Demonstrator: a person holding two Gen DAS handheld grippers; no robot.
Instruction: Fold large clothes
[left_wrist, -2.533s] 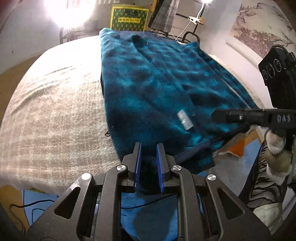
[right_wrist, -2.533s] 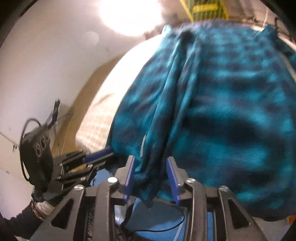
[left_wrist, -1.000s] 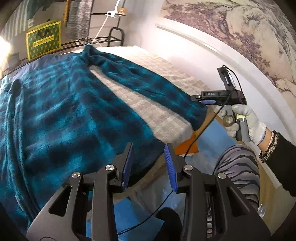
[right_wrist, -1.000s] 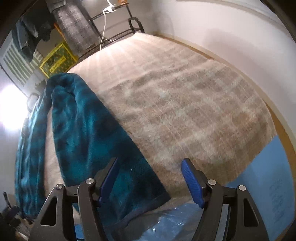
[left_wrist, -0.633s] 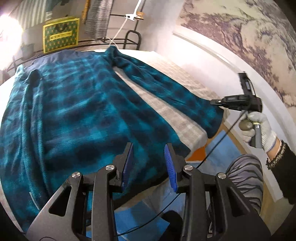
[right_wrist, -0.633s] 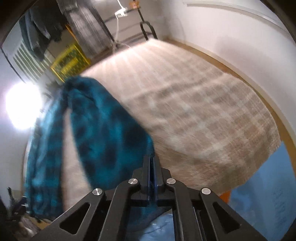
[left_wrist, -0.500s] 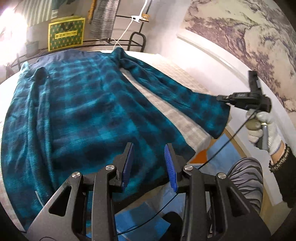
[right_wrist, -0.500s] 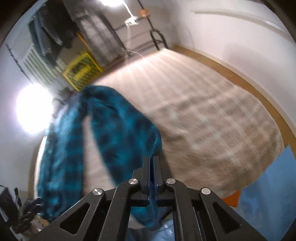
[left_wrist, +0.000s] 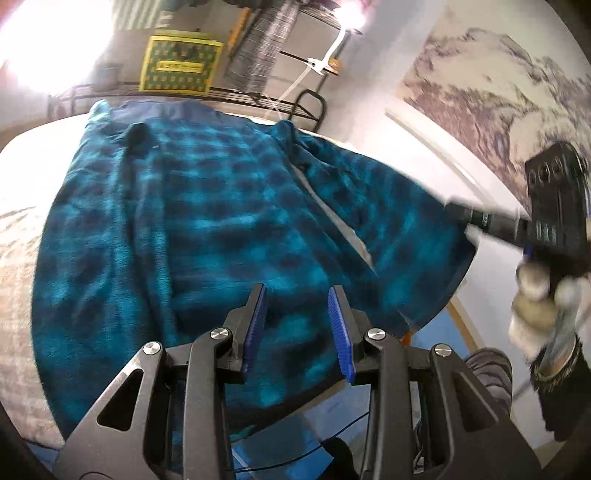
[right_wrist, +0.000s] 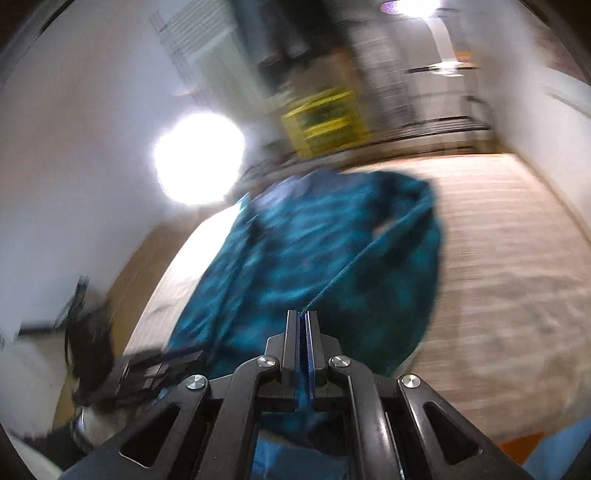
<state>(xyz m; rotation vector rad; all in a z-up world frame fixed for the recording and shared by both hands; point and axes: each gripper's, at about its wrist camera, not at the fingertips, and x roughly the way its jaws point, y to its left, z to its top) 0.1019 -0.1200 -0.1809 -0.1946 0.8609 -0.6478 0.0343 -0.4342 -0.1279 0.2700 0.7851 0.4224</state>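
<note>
Two views. L wrist: fuzzy teal plaid garment (left_wrist: 207, 221) spread flat on pale woven bedcover (left_wrist: 16, 258); left gripper (left_wrist: 297, 325) jaws apart, nothing between; gloved hand (left_wrist: 543, 306) at 3 o'clock. R wrist, blurred: right gripper (right_wrist: 302, 332) jaws together, clamped on garment's sleeve edge, lifted; yellow crate (right_wrist: 325, 122) at 12.

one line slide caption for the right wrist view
Right gripper shut on teal sleeve, lifting it over the bed.
</note>
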